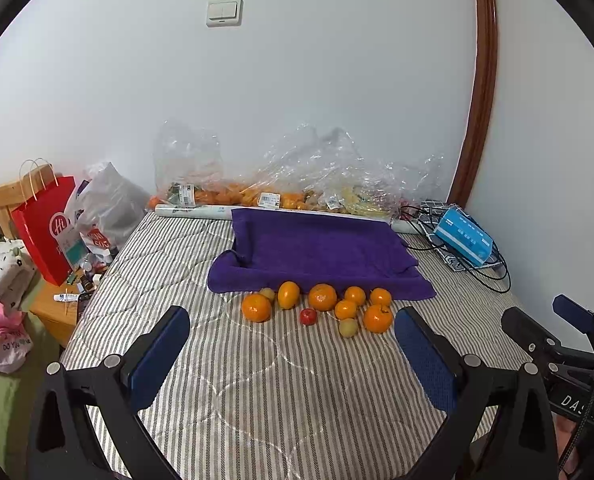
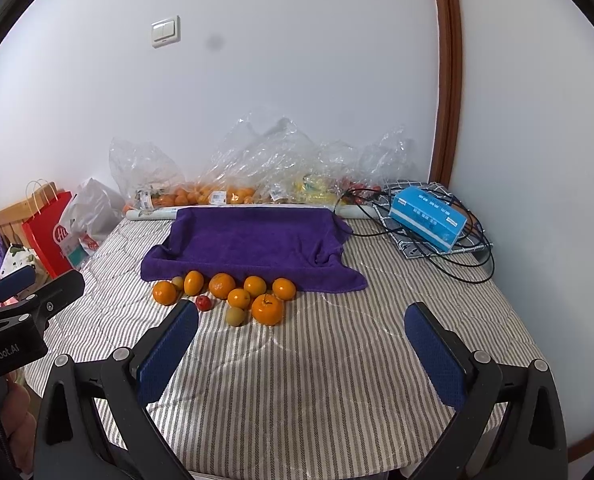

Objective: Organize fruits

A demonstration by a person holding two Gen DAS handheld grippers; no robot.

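Observation:
Several oranges point(image 1: 322, 297) point(image 2: 222, 285), a small red fruit point(image 1: 308, 316) point(image 2: 203, 303) and two yellow-green fruits point(image 1: 348, 327) point(image 2: 235, 316) lie in a loose cluster on the striped bedcover, just in front of a purple towel point(image 1: 317, 252) point(image 2: 253, 244) draped over a shallow box. My left gripper point(image 1: 293, 354) is open and empty, hovering short of the cluster. My right gripper point(image 2: 301, 350) is open and empty, to the right of the fruit. Each gripper also shows at the edge of the other's view.
Clear plastic bags of fruit point(image 1: 281, 184) point(image 2: 233, 176) line the wall behind the towel. A blue tissue box point(image 1: 463, 238) point(image 2: 427, 218) with black cables sits at the back right. A red paper bag point(image 1: 47, 228) and clutter stand left of the bed.

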